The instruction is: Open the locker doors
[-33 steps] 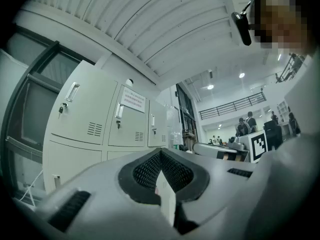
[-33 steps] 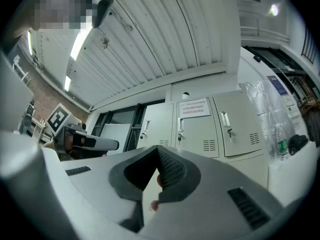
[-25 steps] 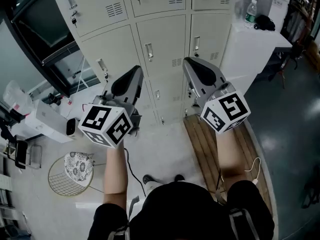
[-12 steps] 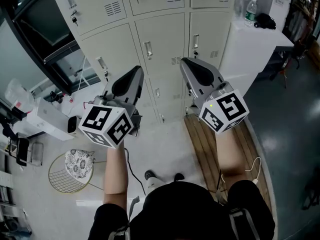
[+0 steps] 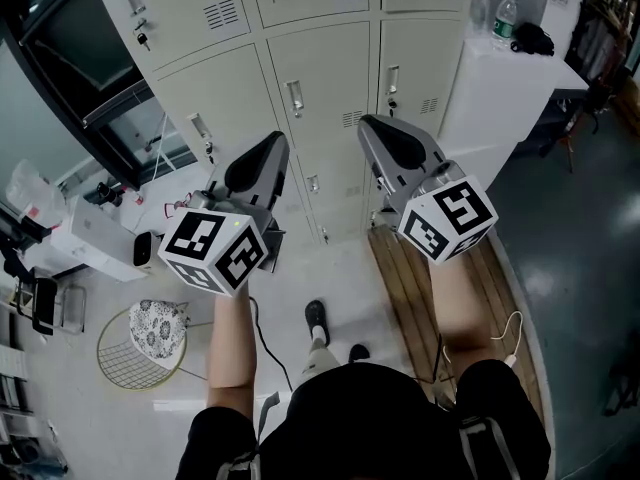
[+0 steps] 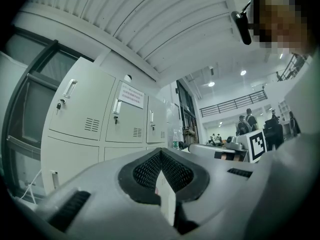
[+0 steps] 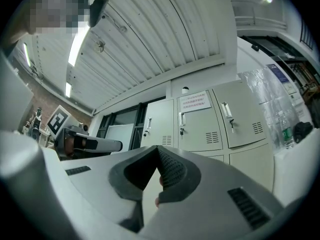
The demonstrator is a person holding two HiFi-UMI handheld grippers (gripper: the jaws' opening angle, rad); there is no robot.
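Head view shows a foot (image 5: 315, 315) newly stepped forward at 6 o'clock, bringing the person nearer the locker doors (image 5: 320, 78) at 12 o'clock, all unopened, while the left gripper (image 5: 272, 146) and right gripper (image 5: 372, 128) stay closed and empty.

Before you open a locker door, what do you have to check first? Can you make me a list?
1. Left gripper empty: ok, jaws together on nothing.
2. Right gripper empty: ok, also shut on nothing.
3. Jaws open to take a handle: not ok, both are shut.
4. Middle locker door closed and its handle in clear view: ok.
5. A gripper at that handle: not ok, both hang short of it.
6. Door unlocked: cannot tell.
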